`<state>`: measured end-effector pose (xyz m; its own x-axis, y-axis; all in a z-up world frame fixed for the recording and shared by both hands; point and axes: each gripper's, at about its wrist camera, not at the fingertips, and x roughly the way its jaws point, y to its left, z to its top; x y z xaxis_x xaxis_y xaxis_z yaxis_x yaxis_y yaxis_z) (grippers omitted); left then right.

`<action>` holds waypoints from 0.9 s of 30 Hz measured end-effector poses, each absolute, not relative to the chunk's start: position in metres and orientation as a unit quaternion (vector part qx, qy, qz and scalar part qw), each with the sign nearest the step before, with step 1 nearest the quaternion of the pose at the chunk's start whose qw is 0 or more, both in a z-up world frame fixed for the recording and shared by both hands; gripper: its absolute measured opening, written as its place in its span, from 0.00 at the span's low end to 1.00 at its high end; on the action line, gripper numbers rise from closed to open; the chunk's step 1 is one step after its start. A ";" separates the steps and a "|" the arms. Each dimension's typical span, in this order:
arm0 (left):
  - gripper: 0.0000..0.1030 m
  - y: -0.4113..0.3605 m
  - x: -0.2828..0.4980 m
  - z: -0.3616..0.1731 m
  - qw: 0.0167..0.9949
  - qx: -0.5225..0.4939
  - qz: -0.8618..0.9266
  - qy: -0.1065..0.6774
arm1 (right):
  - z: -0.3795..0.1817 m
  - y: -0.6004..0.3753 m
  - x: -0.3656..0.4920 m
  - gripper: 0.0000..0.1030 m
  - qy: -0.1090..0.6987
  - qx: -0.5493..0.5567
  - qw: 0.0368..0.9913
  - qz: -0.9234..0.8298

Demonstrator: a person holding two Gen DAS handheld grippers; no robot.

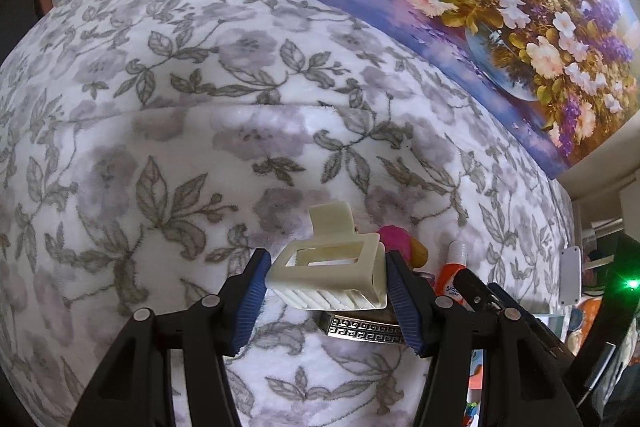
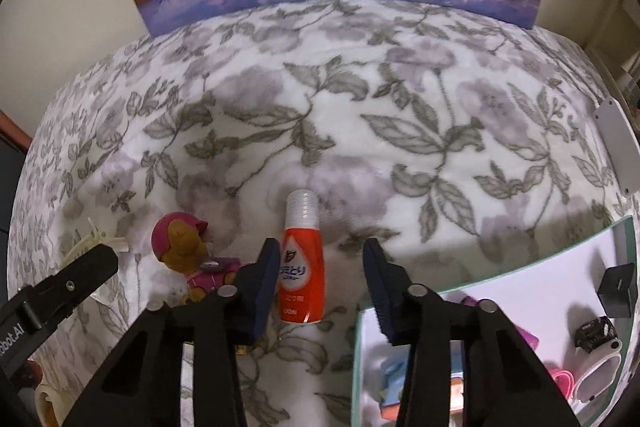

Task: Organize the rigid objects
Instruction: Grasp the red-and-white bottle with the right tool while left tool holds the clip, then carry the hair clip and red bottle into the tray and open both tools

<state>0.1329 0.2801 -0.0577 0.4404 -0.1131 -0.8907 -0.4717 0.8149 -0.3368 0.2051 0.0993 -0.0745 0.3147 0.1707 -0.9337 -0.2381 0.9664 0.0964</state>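
Bottle, orange with clear cap (image 2: 302,259): lies on floral blanket (image 2: 360,115), long axis pointing away, between spread fingers of right gripper (image 2: 320,285), nearer its left finger. Left gripper (image 1: 328,287) pinches cream hair claw clip (image 1: 332,267), above patterned bangle (image 1: 364,329).

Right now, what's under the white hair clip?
Under the hair clip, held in the left gripper, lies a silver bangle with a key pattern on the blanket. The clip and the fingers cover most of the bangle.
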 end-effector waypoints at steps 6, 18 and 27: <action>0.60 0.282 0.134 -0.064 0.796 -0.291 0.110 0.520 | -0.086 0.111 0.205 0.33 0.575 -0.053 0.807 0.125; 0.60 0.278 0.136 -0.070 0.793 -0.289 0.110 0.525 | -0.086 0.116 0.197 0.25 0.559 -0.079 0.816 0.120; 0.60 0.269 0.137 -0.056 0.804 -0.274 0.110 0.516 | -0.058 0.100 0.192 0.24 0.542 -0.034 0.829 0.132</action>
